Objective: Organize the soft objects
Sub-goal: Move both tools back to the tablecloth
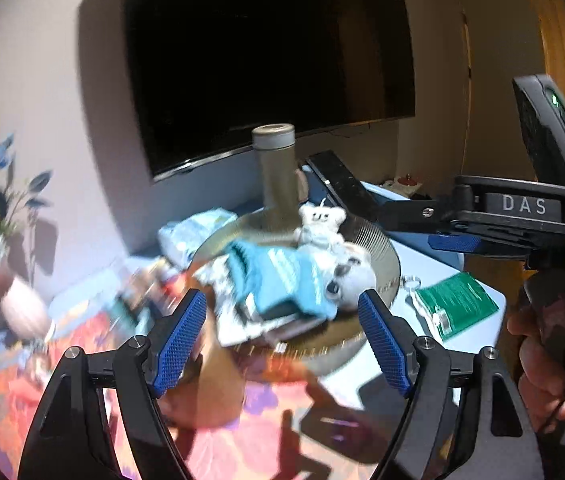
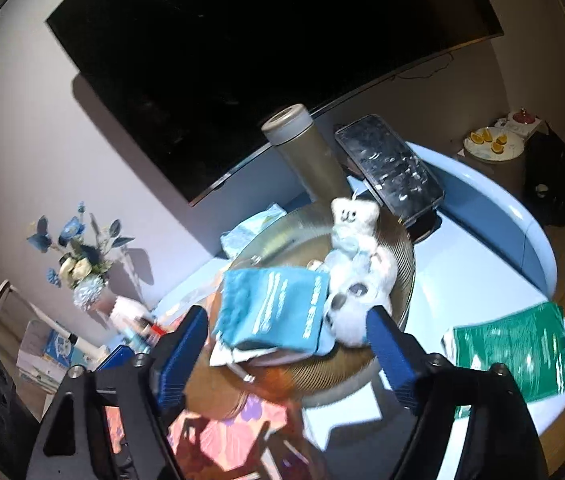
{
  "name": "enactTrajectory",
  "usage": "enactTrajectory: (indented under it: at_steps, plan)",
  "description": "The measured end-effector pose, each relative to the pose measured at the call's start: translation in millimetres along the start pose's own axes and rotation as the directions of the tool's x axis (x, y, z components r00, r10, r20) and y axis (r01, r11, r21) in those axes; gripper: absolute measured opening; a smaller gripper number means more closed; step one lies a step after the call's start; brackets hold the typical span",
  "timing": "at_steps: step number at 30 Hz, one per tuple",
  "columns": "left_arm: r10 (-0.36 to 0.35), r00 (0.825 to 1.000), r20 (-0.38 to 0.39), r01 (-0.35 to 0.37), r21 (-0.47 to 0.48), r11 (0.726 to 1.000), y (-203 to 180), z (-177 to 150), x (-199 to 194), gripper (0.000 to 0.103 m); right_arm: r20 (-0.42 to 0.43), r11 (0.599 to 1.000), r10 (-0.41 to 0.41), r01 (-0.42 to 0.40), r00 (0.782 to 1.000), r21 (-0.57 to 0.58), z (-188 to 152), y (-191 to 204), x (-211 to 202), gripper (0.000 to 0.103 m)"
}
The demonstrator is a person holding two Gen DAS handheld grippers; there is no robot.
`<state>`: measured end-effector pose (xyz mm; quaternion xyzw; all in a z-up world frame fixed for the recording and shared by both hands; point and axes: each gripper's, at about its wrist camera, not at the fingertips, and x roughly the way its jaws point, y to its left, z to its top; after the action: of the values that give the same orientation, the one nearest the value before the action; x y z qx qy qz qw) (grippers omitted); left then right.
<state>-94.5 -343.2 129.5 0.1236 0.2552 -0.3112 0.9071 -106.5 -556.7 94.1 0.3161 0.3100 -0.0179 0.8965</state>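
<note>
Both tongs are standing wide open and holding nothing. The left gripper (image 1: 282, 340) and the right gripper (image 2: 288, 344) are hovering just in front of the ribbed round tray (image 2: 400, 240). The blue folded cloth (image 2: 278, 308) is lying on the tray's near edge, on some papers, beside two white plush toys (image 2: 356, 216). I think one gripper should be taking the cloth by its thick fold, avoiding the papers.

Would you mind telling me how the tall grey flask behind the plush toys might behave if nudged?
The flask is tall and narrow, so it would probably tip rather than slide. Its smooth cylindrical body would likely roll once down, perhaps against the phone.
</note>
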Motion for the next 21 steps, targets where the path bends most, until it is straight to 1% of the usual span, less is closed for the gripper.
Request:
enactTrajectory:
  at_steps: [3,5,8,10,12,13,14,15,16,17,19,21]
  plan:
    - [0.006,1.0,-0.017,-0.007,-0.079,0.997,26,-28,-21,0.082,-0.029,0.999,0.013,-0.014,0.999,-0.033,-21,10,1,0.084]
    - [0.01,0.999,-0.044,-0.015,-0.125,0.992,44,-45,-27,0.084,-0.063,0.999,0.013,-0.016,0.998,-0.046,-35,15,7,0.084]
    - [0.075,0.993,-0.087,-0.09,-0.179,0.98,78,-69,-35,0.084,-0.123,0.996,0.044,-0.054,0.991,-0.075,-56,29,18,0.084]
    - [0.098,0.99,-0.103,-0.12,-0.23,0.966,104,-81,-43,0.083,-0.15,0.989,0.065,-0.083,0.987,-0.119,-67,45,21,0.084]
    - [0.107,0.988,-0.112,-0.137,-0.309,0.941,136,-92,-52,0.083,-0.173,0.975,0.084,-0.117,0.981,-0.189,-77,71,25,0.084]
    - [0.113,0.987,-0.113,-0.146,-0.351,0.925,152,-97,-57,0.083,-0.182,0.967,0.091,-0.13,0.979,-0.218,-81,82,27,0.084]
    - [0.129,0.985,-0.115,-0.165,-0.4,0.902,173,-103,-64,0.083,-0.192,0.956,0.099,-0.147,0.976,-0.255,-87,97,29,0.084]
    - [0.148,0.982,-0.121,-0.186,-0.427,0.885,187,-107,-68,0.083,-0.204,0.942,0.111,-0.168,0.973,-0.291,-94,113,32,0.086]
    - [0.176,0.975,-0.132,-0.217,-0.446,0.868,200,-111,-72,0.083,-0.212,0.934,0.118,-0.18,0.97,-0.307,-99,122,34,0.088]
    - [0.204,0.969,-0.141,-0.247,-0.455,0.856,210,-115,-74,0.083,-0.227,0.927,0.126,-0.196,0.966,-0.32,-107,135,40,0.093]
    - [0.249,0.957,-0.151,-0.291,-0.467,0.835,229,-121,-80,0.083,-0.27,0.91,0.139,-0.23,0.953,-0.344,-124,157,53,0.094]
    - [0.266,0.95,-0.165,-0.313,-0.496,0.81,252,-128,-85,0.083,-0.327,0.89,0.132,-0.257,0.936,-0.376,-144,177,71,0.093]
